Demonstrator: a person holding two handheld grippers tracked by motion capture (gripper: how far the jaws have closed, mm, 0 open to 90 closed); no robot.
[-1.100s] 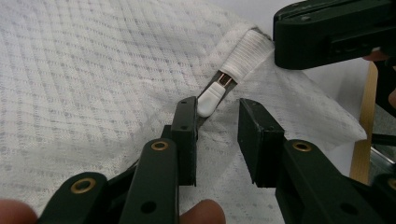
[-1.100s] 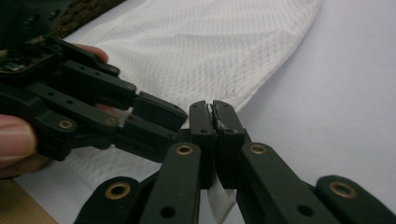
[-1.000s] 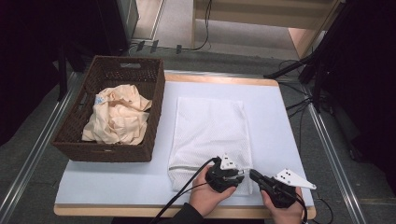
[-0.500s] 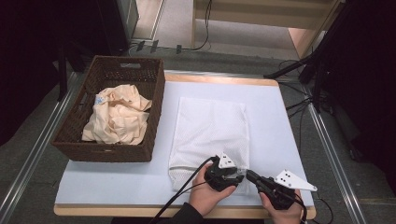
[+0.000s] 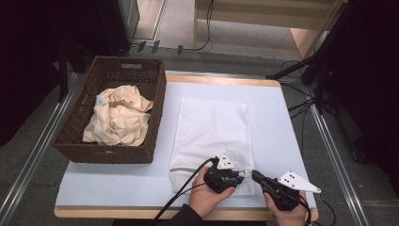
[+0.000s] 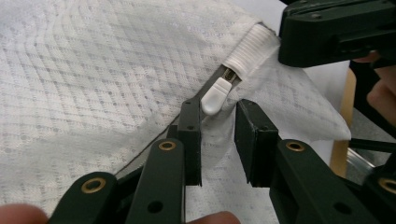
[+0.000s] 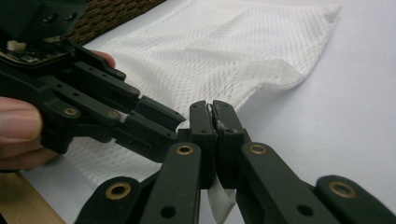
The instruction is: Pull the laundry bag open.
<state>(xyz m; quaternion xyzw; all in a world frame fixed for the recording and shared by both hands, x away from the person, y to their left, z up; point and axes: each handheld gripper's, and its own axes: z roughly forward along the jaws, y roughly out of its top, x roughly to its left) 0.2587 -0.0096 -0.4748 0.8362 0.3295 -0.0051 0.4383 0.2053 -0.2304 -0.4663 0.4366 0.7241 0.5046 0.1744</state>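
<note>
While both your hands sit at the near edge of the tabletop [image 5: 117, 183], your left claw [image 6: 218, 140] has just been closing around the white zipper pull [image 6: 215, 95] of the mesh laundry bag [image 5: 211, 132]. Pull tab lies between the jaws at their tips, a gap on each side, pads not pressing it yet. In the left gripper view the zipper track runs diagonally from the jaws up to a ribbed white end cover [image 6: 250, 49], pull just below it.

Your right claw [image 7: 213, 122] is fully closed, pinching a fold of the bag's white fabric at its near corner; a strip of white [image 7: 222, 203] hangs out below the jaws. In the high view that claw [image 5: 254, 175] points left toward the left claw [image 5: 241, 175], tips just beside each other over the bag's near right corner.

Bag lies flat on the white tabletop, mid-right, long side running away from you. Brown wicker basket [image 5: 155, 94] stands just beside it on the left, with a crumpled cream cloth [image 5: 120, 117] inside.
</note>
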